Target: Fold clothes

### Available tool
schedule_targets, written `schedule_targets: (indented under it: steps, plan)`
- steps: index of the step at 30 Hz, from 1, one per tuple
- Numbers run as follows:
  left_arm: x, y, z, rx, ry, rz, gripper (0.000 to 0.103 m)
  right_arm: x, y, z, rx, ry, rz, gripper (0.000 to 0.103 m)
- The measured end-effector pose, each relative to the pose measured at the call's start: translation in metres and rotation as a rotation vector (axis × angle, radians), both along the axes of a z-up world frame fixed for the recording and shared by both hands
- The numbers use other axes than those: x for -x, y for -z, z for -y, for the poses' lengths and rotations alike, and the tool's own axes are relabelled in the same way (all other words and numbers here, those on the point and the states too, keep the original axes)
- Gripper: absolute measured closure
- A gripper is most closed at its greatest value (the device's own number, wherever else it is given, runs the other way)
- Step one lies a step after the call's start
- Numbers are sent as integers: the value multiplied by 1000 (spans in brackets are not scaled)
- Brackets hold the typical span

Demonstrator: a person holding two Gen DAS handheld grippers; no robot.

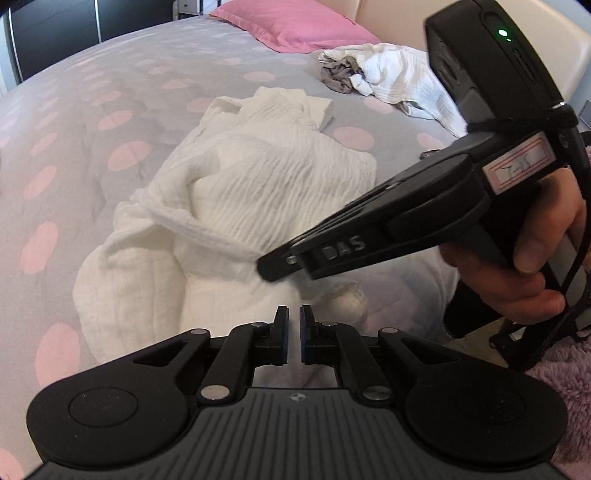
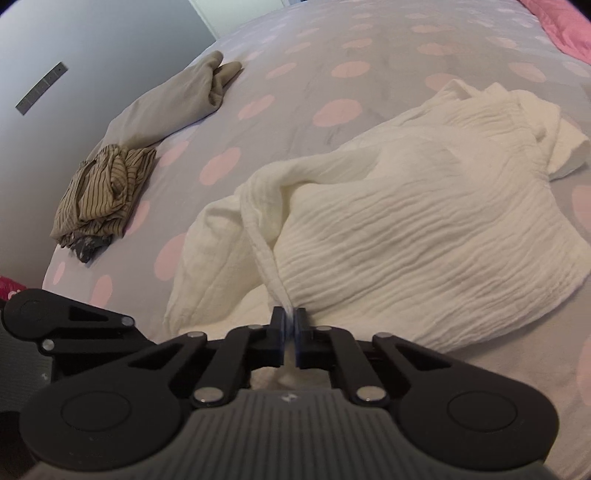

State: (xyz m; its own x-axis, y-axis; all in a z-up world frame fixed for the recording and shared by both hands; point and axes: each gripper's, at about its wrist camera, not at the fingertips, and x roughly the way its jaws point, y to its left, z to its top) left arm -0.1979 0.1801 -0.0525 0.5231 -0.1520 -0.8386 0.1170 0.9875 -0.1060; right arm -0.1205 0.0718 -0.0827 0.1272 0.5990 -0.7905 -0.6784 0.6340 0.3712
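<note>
A crumpled white crinkle-cotton garment (image 1: 236, 192) lies on the grey bedspread with pink dots (image 1: 92, 122). My right gripper (image 2: 290, 319) is shut on a hem edge of this white garment (image 2: 424, 229), and the hem stretches taut away from the jaws. In the left wrist view the right gripper (image 1: 271, 267) comes in from the right, its tip at the cloth. My left gripper (image 1: 294, 314) is near the garment's near edge, its jaws nearly closed with a narrow gap and nothing between them.
A pink pillow (image 1: 291, 22) and a heap of white and grey clothes (image 1: 380, 77) lie at the bed's head. A striped olive garment (image 2: 103, 192) and a beige one (image 2: 177, 103) lie near the bed's left edge. A fluffy pink rug (image 1: 569, 376) lies below.
</note>
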Motion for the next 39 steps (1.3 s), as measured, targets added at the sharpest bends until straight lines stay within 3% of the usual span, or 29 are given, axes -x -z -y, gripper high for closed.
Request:
schedule_targets:
  steps: [5, 10, 16, 18, 21, 22, 24, 25, 29, 33, 36, 39]
  plan:
    - [1, -9, -16, -4, -74, 30, 79, -2, -8, 10, 62, 48, 81, 99]
    - [-3, -13, -40, -43, -209, 50, 57, -15, -14, 23, 125, 139, 131, 100]
    - [-9, 5, -72, -130, -406, -26, 54, -34, -15, 40, 257, 274, 240, 103]
    - [-9, 14, -80, -129, -440, -56, 54, -44, -16, 51, 254, 313, 228, 102]
    - [-8, 21, -85, -111, -462, -83, 54, -53, -20, 65, 131, 329, 119, 97]
    - [-8, 23, -86, -107, -466, -90, 53, -52, -23, 64, 95, 314, 106, 96]
    - [-9, 27, -87, -109, -472, -107, 51, -43, -29, 56, 39, 257, 111, 84]
    - [-10, 29, -88, -109, -474, -115, 51, -35, -32, 50, 3, 222, 117, 70]
    - [-12, 38, -89, -113, -483, -143, 51, -5, -40, 28, -107, 61, 116, 61]
    - [-15, 42, -88, -124, -494, -158, 50, 17, -34, 1, -102, -53, 95, 47]
    - [-18, 45, -88, -97, -496, -167, 51, 25, -20, -14, -54, -91, 96, 46]
    - [-20, 46, -87, -64, -490, -167, 67, 25, -2, -22, -8, -102, 65, 60]
